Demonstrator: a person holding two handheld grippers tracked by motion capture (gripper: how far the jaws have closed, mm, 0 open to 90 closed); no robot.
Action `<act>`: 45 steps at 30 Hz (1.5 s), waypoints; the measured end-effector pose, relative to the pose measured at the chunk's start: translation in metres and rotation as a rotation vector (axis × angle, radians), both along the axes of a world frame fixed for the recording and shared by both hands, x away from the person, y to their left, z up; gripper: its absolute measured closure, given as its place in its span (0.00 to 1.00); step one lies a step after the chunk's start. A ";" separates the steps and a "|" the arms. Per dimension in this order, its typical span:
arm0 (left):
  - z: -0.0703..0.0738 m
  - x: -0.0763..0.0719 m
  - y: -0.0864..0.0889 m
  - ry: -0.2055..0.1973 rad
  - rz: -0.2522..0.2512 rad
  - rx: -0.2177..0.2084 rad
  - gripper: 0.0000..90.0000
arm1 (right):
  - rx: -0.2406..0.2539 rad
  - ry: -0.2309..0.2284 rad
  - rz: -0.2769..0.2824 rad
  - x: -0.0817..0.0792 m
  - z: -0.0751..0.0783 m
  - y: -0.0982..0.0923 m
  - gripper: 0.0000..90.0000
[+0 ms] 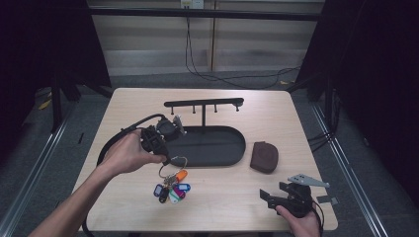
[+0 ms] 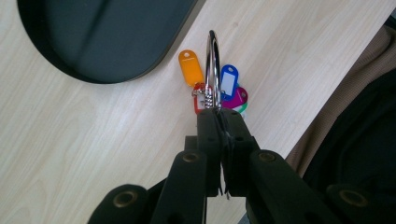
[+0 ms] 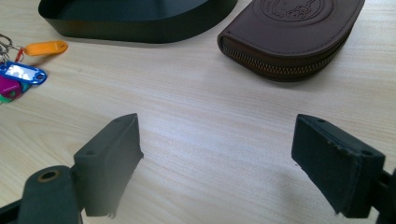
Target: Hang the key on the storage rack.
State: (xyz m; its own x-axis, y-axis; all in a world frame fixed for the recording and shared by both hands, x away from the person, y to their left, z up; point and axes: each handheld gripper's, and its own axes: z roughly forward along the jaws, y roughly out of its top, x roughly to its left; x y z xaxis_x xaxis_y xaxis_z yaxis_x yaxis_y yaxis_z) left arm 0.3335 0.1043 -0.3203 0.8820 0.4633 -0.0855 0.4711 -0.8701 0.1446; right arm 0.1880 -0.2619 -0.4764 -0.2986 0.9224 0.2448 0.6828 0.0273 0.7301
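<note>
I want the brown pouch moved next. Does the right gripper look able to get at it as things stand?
Probably yes. The right gripper stands open and holds nothing, and bare table lies between it and the brown pouch. The left gripper is off by the tray, shut on the key ring.

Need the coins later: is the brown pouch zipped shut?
Shut: the brown pouch's zipper runs closed along its visible edge.

This looks like a recording lab or test studio. A pale wooden table [image 1: 212,197] stands on grey carpet between black curtained frames [image 1: 44,44], with loose black cables [image 1: 207,74] trailing across the floor behind.
</note>
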 end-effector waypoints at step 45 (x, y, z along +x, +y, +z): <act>0.060 0.031 0.001 -0.019 0.060 -0.003 0.98 | 0.007 0.018 0.021 0.002 -0.001 0.001 0.17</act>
State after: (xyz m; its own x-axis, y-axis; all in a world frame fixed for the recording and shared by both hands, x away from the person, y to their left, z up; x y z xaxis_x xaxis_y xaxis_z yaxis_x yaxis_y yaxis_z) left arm 0.3647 0.1057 -0.2606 0.8544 0.5148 -0.0706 0.5192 -0.8401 0.1571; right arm 0.1902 -0.2608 -0.4775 -0.3133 0.9142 0.2571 0.6953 0.0365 0.7178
